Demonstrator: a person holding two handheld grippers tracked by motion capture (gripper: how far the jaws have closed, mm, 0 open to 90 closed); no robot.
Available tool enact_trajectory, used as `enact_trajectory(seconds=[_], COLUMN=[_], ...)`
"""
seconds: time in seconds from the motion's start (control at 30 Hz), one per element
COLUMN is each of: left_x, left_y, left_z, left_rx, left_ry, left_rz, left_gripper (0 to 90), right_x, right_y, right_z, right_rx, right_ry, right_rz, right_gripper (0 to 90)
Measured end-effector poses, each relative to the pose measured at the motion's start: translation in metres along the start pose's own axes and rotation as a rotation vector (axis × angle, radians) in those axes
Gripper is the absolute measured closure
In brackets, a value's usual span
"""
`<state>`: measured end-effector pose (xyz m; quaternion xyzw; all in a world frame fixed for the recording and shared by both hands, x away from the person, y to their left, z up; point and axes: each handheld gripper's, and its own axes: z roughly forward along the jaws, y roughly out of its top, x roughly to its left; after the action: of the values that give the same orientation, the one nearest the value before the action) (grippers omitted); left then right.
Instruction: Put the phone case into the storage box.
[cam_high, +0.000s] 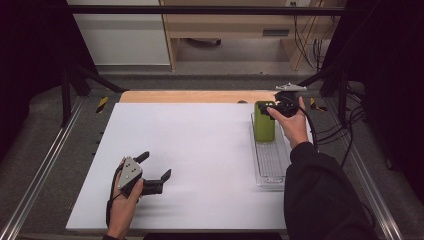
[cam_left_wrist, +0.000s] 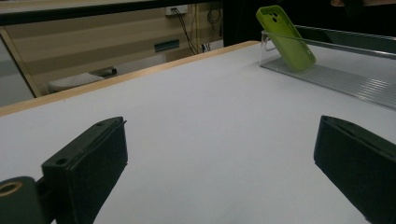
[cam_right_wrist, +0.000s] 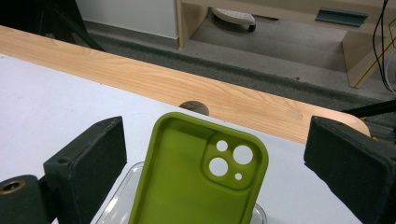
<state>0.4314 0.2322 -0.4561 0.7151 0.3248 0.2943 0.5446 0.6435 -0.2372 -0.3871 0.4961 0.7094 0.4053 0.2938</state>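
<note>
Presently, the white surface (cam_high: 200, 160) is being backed by wooden furniture. A green phone case (cam_high: 263, 122) is being propped in a clear tray (cam_high: 270, 162); right tongs (cam_high: 274, 107) are being held spread around it, left tongs (cam_high: 155, 167) spread near the front.

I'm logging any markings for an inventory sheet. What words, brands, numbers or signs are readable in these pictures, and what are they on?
There is no readable text.
Green silicone phone case: no logo or lettering, just camera cut-outs.
Clear plastic tray: unmarked.
White table sheet: blank.
Yellow-and-black hazard strips on the frame: stripes only, no words.
Grey label on the wooden furniture: too small to read.
</note>
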Motion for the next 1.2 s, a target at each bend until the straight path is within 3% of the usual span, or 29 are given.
enact_trajectory(seconds=[0.3,1.0,1.2], left_x=[0.009,0.046,0.050], left_y=[0.000,-0.005,-0.005], left_z=[-0.005,-0.028,-0.031], left_rx=[-0.013,-0.069,-0.072], left_ry=[0.026,0.090,0.107], left_rz=[-0.011,-0.070,-0.074], left_gripper=[2.3,2.3,2.3], right_x=[0.001,0.004,0.006], right_y=[0.001,0.000,0.002], right_z=[-0.001,-0.008,-0.012], right_rx=[0.008,0.004,0.003], right_ry=[0.008,-0.003,0.000], right_rz=[0.006,0.013,0.005], right_gripper=[5.6,6.1,6.0])
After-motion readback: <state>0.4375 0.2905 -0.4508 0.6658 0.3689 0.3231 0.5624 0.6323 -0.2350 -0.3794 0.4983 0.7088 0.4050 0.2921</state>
